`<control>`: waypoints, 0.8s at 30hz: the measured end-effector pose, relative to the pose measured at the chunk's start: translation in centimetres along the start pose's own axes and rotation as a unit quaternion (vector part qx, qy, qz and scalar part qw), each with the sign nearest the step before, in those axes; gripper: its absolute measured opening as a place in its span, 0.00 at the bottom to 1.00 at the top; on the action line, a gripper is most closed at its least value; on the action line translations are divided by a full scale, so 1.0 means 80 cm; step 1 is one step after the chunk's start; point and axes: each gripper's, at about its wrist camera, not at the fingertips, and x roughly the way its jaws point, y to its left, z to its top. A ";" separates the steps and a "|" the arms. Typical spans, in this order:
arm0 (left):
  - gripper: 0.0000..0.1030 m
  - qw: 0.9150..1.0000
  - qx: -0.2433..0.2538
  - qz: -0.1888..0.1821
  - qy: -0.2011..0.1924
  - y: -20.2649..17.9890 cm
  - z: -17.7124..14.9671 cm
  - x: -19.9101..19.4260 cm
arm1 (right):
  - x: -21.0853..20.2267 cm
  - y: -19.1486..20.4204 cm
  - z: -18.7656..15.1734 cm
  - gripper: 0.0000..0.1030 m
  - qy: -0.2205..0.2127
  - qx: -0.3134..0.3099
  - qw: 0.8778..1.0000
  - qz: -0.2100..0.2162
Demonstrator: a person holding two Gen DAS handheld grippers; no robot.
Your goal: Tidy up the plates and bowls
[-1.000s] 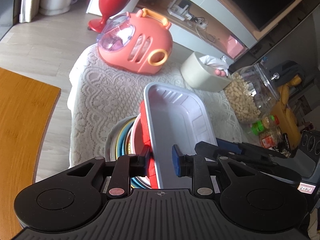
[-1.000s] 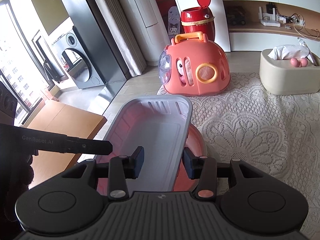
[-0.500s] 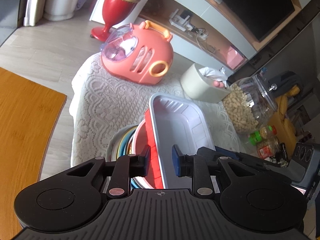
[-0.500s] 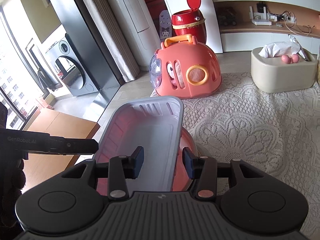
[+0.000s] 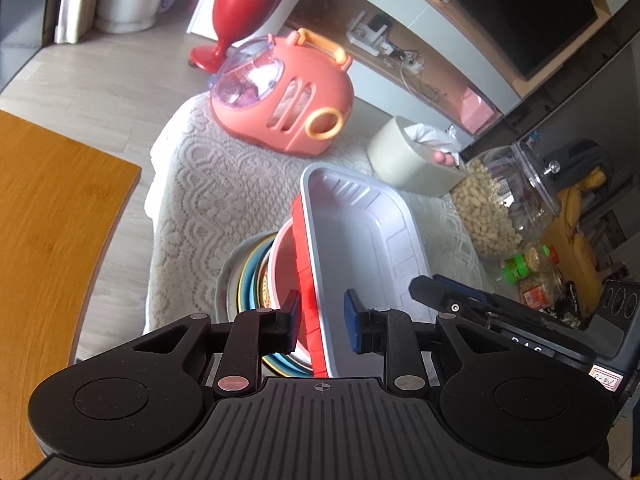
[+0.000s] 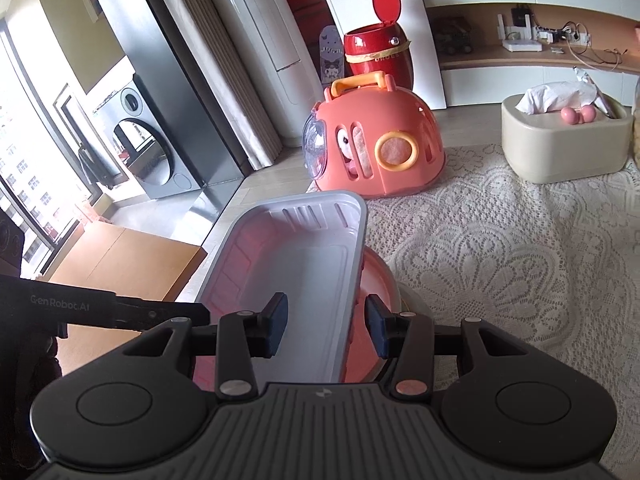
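A white rectangular tray (image 5: 360, 240) with a red outside hangs tilted over a stack of plates (image 5: 244, 276) topped by a pink bowl (image 5: 282, 272). The stack stands on the lace-covered table (image 5: 200, 200). My left gripper (image 5: 323, 322) is shut on the tray's left wall, one pad on the red outside and one inside. My right gripper (image 6: 326, 326) is shut on the tray's (image 6: 296, 264) right wall, above the pink bowl (image 6: 376, 280). Each wrist view shows the other gripper's black finger at the tray's far side.
A pink toy carrier (image 5: 284, 96) sits at the far end of the table, a beige tissue box (image 5: 408, 164) to its right. A jar of peanuts (image 5: 500, 208) and small bottles stand at the right. A wooden tabletop (image 5: 52, 220) lies to the left.
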 end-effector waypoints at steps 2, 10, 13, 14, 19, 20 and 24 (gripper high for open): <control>0.26 0.999 0.029 0.021 -0.033 -0.012 -0.012 -0.015 | -0.013 0.001 -0.003 0.43 -0.021 -0.008 1.000 -0.016; 0.19 0.985 0.141 0.065 -0.079 -0.079 -0.126 -0.029 | -0.087 0.018 -0.056 0.75 -0.105 -0.049 0.992 -0.052; 0.17 0.976 0.173 0.102 -0.083 -0.101 -0.177 -0.026 | -0.107 0.020 -0.094 0.83 -0.137 -0.050 0.986 -0.077; 0.17 0.975 0.172 0.119 -0.081 -0.107 -0.194 -0.026 | -0.113 0.019 -0.108 0.83 -0.140 -0.045 0.985 -0.087; 0.17 0.966 0.157 0.181 -0.097 -0.124 -0.232 -0.031 | -0.116 0.006 -0.155 0.83 -0.054 -0.012 0.996 -0.066; 0.17 0.964 0.161 0.187 -0.096 -0.128 -0.237 -0.033 | -0.117 0.005 -0.164 0.83 -0.044 -0.006 0.997 -0.069; 0.17 0.963 0.176 0.183 -0.095 -0.139 -0.248 -0.040 | -0.123 0.010 -0.196 0.83 -0.027 -0.011 0.995 -0.091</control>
